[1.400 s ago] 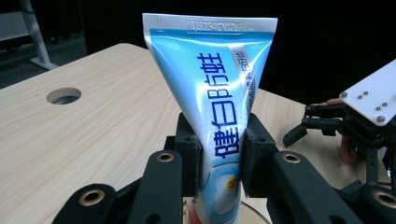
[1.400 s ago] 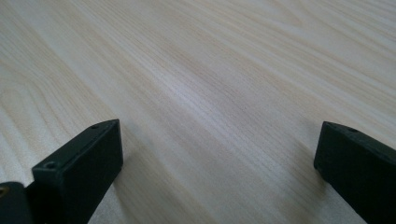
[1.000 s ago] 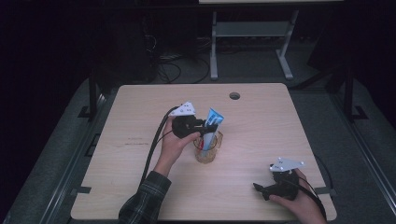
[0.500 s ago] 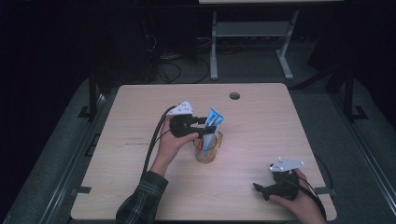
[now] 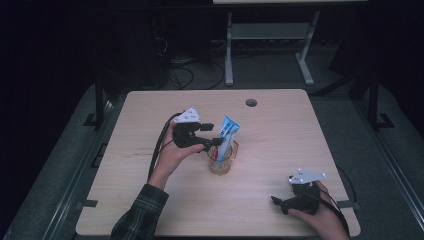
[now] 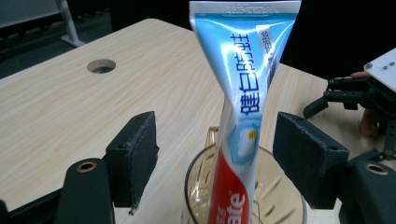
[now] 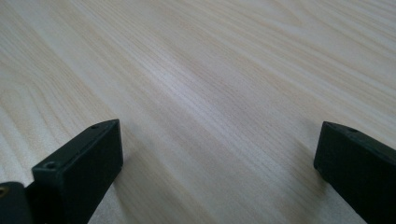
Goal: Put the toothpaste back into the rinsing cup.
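A blue, white and red toothpaste tube point(image 5: 226, 137) point(image 6: 243, 112) stands tilted in a clear amber glass cup point(image 5: 221, 162) point(image 6: 196, 186) near the middle of the wooden table point(image 5: 150, 200). My left gripper point(image 5: 216, 136) point(image 6: 215, 158) is open, its jaws set on either side of the tube with gaps on both sides. Near the table's front right, my right gripper point(image 5: 278, 204) point(image 7: 219, 172) rests low, open, with bare wood between its jaws.
A round cable hole point(image 5: 251, 102) point(image 6: 101, 66) lies at the table's far edge. Behind the table stands a white metal frame point(image 5: 265, 45) on a dark floor. The right gripper point(image 6: 359, 98) appears far off in the left gripper view.
The left gripper has drawn back slightly to the left from the tube. The tube stays standing in the cup. The right gripper has not moved.
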`<state>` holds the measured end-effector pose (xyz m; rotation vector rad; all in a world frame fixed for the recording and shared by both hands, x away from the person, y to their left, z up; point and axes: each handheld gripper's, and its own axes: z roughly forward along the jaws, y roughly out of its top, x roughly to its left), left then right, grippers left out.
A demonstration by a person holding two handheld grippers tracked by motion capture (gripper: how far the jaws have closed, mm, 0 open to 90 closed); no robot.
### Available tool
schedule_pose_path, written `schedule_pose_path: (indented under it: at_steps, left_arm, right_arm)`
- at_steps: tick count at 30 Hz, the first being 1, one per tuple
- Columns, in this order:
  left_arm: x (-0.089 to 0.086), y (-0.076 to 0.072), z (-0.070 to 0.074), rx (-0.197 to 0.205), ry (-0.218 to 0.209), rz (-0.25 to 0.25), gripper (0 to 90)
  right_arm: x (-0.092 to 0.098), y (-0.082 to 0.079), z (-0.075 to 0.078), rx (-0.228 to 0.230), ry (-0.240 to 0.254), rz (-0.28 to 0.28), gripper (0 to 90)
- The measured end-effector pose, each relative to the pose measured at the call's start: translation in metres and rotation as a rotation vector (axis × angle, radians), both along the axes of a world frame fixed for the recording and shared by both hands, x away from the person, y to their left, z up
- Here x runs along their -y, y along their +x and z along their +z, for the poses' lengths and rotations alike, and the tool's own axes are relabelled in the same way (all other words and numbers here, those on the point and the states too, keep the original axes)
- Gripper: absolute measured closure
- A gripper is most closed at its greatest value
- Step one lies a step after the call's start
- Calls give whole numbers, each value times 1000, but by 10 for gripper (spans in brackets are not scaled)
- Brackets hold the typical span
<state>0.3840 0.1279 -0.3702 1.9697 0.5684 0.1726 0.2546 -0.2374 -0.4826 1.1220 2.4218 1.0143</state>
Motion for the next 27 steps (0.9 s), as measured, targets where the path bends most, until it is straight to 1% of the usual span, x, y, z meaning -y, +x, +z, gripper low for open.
schedule_pose_path:
  at_steps: [1, 5, 9, 12, 20, 27]
  left_arm:
    - [-4, 0, 1, -5, 8, 6, 300]
    - [-13, -3, 4, -18, 20, 21, 290]
    - [-25, -6, 6, -23, 31, 39, 284]
    - [-33, -8, 6, -27, 27, 52, 283]
    - [-50, -17, 2, -29, 39, 72, 276]
    - [-66, -29, -2, -30, 50, 102, 270]
  right_arm:
    - [0, 0, 0, 1, 0, 0, 5]
    - [0, 0, 0, 0, 0, 0, 5]
    - [0, 1, 0, 1, 1, -2, 5]
    - [0, 1, 0, 1, 1, -2, 5]
    - [0, 1, 0, 1, 1, -1, 5]
    - [0, 1, 0, 3, -1, 5, 5]
